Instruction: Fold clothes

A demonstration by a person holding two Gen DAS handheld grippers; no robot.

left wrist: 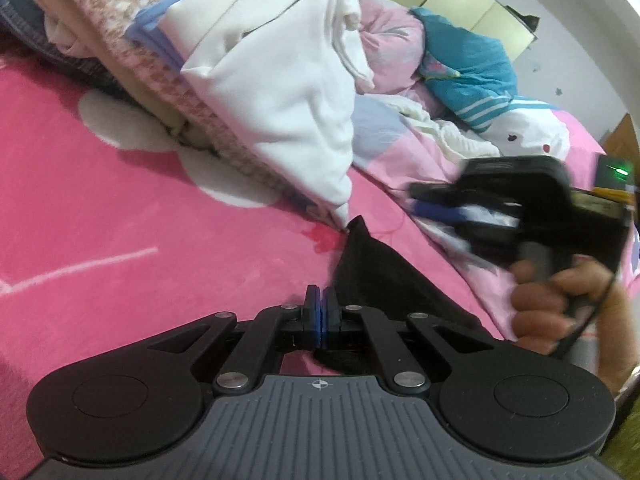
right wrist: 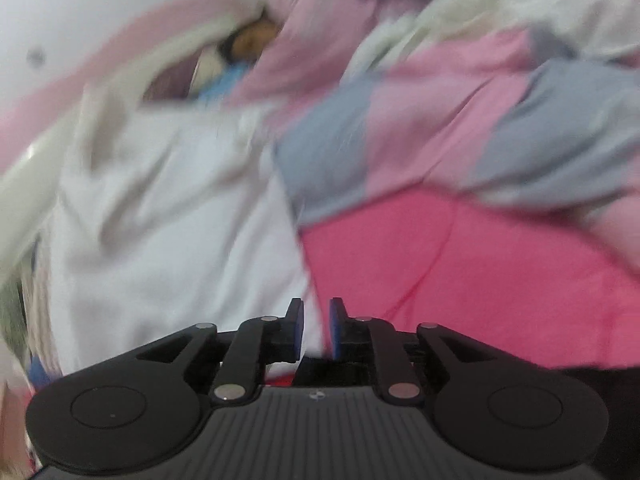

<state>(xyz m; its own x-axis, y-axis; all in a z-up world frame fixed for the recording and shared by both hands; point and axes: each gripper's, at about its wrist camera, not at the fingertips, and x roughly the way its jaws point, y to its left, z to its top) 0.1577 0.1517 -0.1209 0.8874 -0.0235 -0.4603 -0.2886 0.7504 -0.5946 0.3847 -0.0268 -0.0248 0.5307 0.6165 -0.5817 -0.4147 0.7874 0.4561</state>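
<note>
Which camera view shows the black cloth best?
The left wrist view: the black cloth lies sharp on the pink sheet, beside the shut left gripper. The right wrist view is blurred and shows only a dark patch at its lower right edge.

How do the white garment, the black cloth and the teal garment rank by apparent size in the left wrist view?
1. white garment, largest.
2. and 3. black cloth and teal garment look similar; the cloth is nearer the camera and partly hidden, so I cannot rank them.

a black garment lies crumpled on the pink bedspread beside piled clothes.
</note>
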